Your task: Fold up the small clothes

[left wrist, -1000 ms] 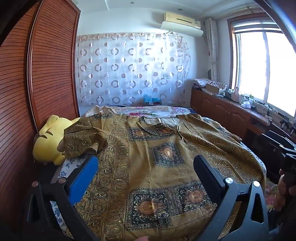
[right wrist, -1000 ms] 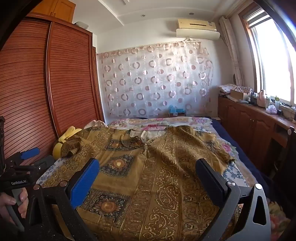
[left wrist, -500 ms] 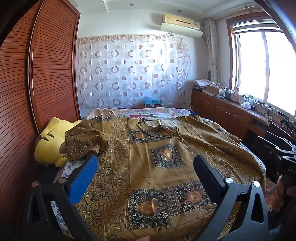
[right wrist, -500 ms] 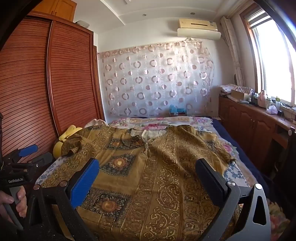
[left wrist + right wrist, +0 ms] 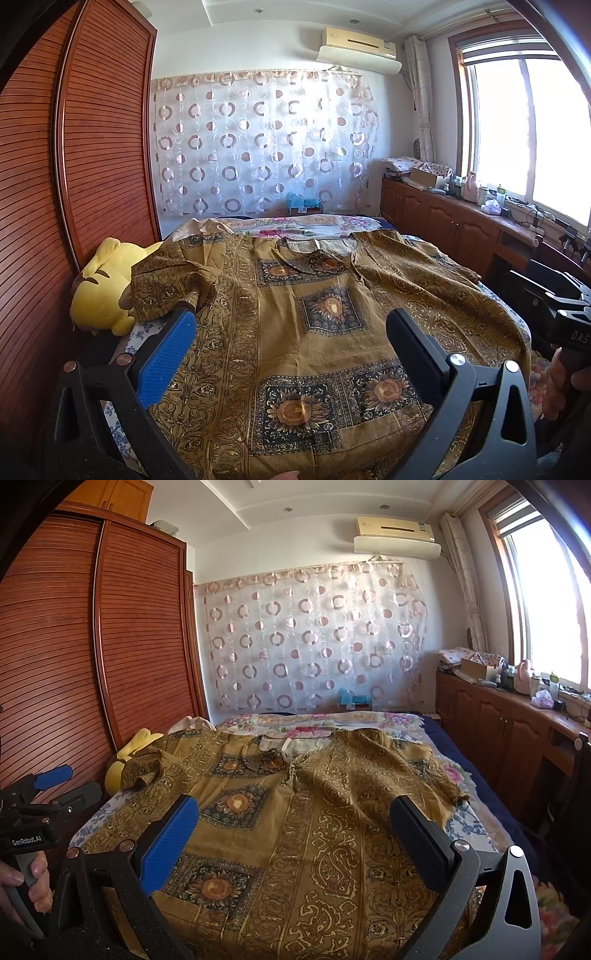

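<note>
We're holding the left gripper and the right gripper low over the near end of the bed, jaws on both standing wide apart, gripping nothing. Just beyond them we're seeing the brown patterned shirt lying spread flat on the bed, front up, collar at the far end. Its left sleeve is lying crumpled against a yellow plush toy by the wooden wardrobe. Farther back, a circle-print curtain is hanging on the wall under an air conditioner.
</note>
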`<state>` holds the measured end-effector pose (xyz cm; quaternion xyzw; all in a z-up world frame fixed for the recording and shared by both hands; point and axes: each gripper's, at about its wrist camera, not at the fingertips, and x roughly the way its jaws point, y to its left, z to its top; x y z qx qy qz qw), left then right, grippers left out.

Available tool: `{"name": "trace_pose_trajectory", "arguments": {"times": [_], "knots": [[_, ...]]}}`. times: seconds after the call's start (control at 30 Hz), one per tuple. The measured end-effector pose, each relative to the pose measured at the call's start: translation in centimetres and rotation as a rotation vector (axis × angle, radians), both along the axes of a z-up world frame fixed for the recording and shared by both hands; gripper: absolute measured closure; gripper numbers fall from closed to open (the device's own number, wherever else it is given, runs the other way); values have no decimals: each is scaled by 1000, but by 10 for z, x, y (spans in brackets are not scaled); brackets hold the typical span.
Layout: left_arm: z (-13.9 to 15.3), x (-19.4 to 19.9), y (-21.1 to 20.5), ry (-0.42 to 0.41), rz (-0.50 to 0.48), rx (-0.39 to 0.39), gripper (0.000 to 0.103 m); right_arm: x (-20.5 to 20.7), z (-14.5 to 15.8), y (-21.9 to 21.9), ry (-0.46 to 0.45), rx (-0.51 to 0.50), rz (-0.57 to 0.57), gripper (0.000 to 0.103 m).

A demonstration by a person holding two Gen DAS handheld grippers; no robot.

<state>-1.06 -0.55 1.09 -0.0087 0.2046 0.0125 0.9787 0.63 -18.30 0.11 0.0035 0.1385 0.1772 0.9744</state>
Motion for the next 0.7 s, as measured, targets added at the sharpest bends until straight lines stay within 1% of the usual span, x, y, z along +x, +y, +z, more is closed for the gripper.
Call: {"name": "trace_pose_trajectory", "arguments": {"times": [0.7], "knots": [[2,-1,1,-1,-1,-1,0,0,0,0,5,0,0,0]]}}
